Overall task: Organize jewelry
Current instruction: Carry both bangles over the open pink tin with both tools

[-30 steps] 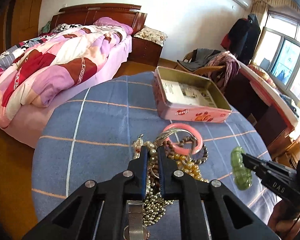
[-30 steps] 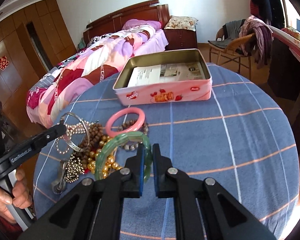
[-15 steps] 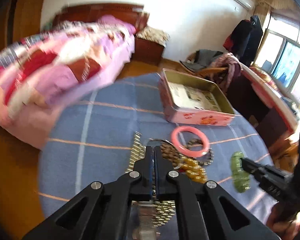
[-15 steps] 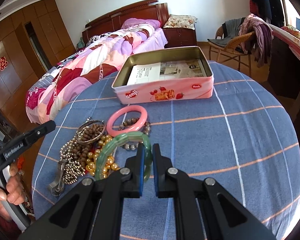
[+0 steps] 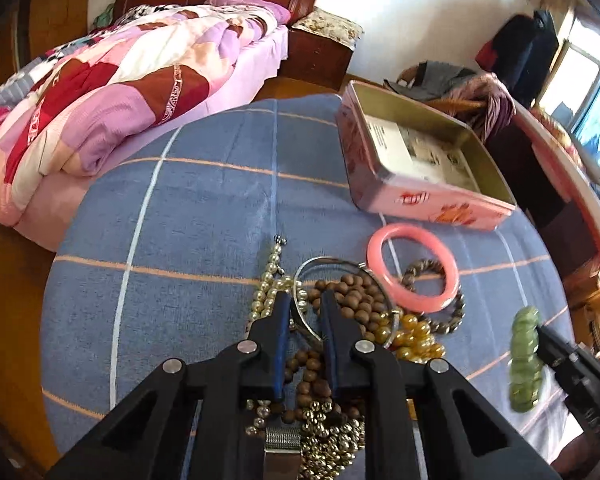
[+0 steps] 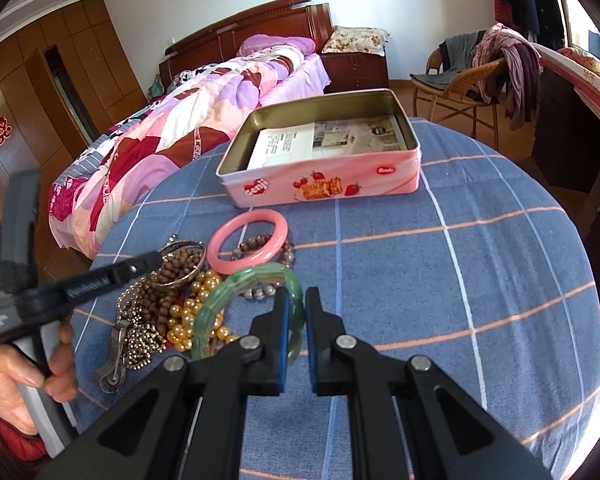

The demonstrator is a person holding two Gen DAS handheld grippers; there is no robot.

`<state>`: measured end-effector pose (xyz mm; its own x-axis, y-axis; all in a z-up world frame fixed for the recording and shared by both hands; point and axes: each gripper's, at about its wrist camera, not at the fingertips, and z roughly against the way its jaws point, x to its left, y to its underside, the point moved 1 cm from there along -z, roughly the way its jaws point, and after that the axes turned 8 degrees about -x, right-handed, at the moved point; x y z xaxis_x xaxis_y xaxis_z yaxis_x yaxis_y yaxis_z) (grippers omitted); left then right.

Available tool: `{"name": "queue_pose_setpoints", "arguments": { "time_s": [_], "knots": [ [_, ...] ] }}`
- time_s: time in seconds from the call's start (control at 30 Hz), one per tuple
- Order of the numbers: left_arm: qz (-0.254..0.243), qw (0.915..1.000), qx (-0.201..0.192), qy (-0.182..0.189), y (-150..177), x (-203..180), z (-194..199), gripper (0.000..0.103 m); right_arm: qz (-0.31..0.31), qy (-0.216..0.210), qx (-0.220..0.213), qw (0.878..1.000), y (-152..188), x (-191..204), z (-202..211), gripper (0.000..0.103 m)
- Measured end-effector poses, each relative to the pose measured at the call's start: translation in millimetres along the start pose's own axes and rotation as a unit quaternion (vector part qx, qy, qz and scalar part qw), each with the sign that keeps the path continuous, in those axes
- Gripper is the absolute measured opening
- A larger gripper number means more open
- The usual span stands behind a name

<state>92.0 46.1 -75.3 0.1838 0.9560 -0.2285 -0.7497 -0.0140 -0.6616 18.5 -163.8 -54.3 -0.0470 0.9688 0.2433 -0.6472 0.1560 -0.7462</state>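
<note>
The right gripper (image 6: 293, 304) was clamped on a green bead bracelet (image 6: 236, 296), holding it upright just above the blue checked tablecloth (image 6: 440, 272), beside the heap of jewelry. The left gripper (image 5: 305, 300) had come down over that heap, its jaws having just been opening a little — the rim of a silver bangle (image 5: 306, 312) stood in the narrow gap between them, and whether the pads pressed on it could not be told. Brown wooden beads (image 5: 352, 296) lay inside the bangle, a pearl strand (image 5: 270, 276) just to its left, golden beads (image 5: 414, 334) to its right. A pink bangle (image 5: 412, 266) rested partly on a dark bead bracelet (image 5: 452, 312), near the open pink tin (image 6: 320, 188), which held only printed paper (image 6: 324, 140). A hand (image 6: 24, 372) gripped the left tool's handle.
</note>
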Motion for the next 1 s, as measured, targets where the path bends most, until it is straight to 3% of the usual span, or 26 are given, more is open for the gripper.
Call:
{"name": "queue_pose_setpoints", "arguments": {
  "time_s": [0.07,0.33,0.57,0.8,1.0],
  "knots": [
    [0.001,1.0,-0.003,0.007,1.5,2.1,3.1,0.003,-0.001,0.001,0.001,1.0,0.1,-0.2,-0.1,0.011],
    [0.038,0.9961,-0.055,0.058,-4.6,13.3,32.8,0.003,-0.014,0.004,-0.022,1.0,-4.7,-4.3,9.2,0.011],
    [0.039,0.9916,-0.087,0.087,-29.0,-1.5,46.4,0.003,-0.013,0.005,-0.05,0.999,-23.5,-6.1,12.4,0.011],
    [0.038,0.9885,-0.114,0.092,-65.5,-30.0,23.1,0.003,-0.028,0.025,-0.11,0.993,-78.5,-19.2,-6.3,0.012],
    [0.044,0.9904,-0.112,0.067,-83.3,-49.6,-19.7,0.003,-0.047,0.052,-0.121,0.99,-105.2,-36.2,-48.3,0.012]
  ]
}}
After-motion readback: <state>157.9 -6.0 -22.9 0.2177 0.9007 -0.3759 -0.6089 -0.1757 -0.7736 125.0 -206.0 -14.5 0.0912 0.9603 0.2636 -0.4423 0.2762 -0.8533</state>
